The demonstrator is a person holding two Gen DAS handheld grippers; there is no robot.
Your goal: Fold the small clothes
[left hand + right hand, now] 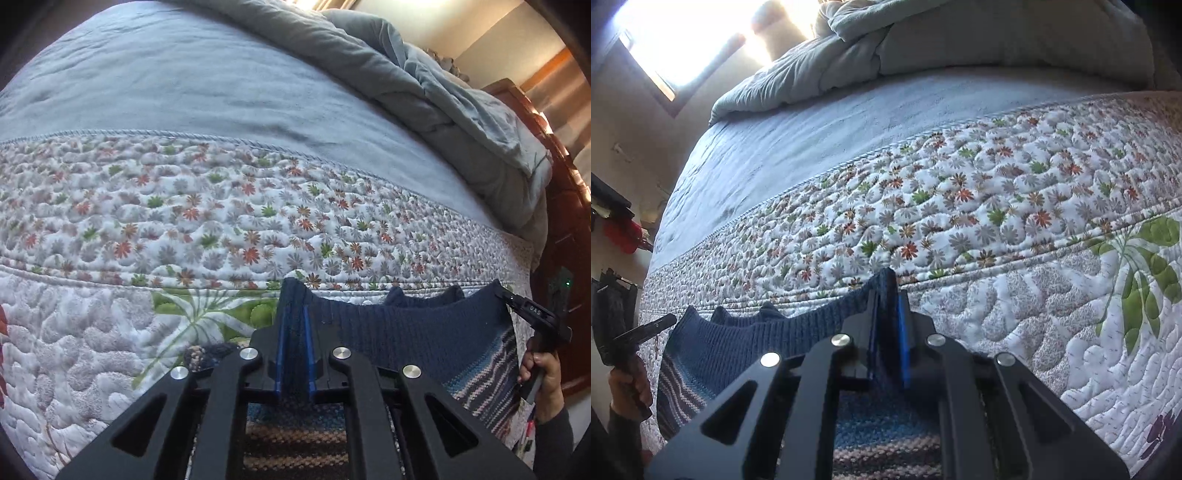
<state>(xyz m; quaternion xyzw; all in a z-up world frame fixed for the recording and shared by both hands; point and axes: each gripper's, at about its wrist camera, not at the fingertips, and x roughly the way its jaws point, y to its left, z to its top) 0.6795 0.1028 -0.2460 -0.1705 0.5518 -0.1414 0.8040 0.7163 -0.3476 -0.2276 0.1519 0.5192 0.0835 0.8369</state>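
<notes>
both grippers pinch ribbed navy knit sweater.

Quilt covers the near part of the bed: small-flower band, then a white stippled panel with a big green leaf print nearer the cameras. Plain blue blanket lies beyond the stitched seam. Rumpled grey-blue duvet bunched at the far end. Wooden headboard beside it. Bright window upper left in right view; red item on wall, unclear.
</notes>
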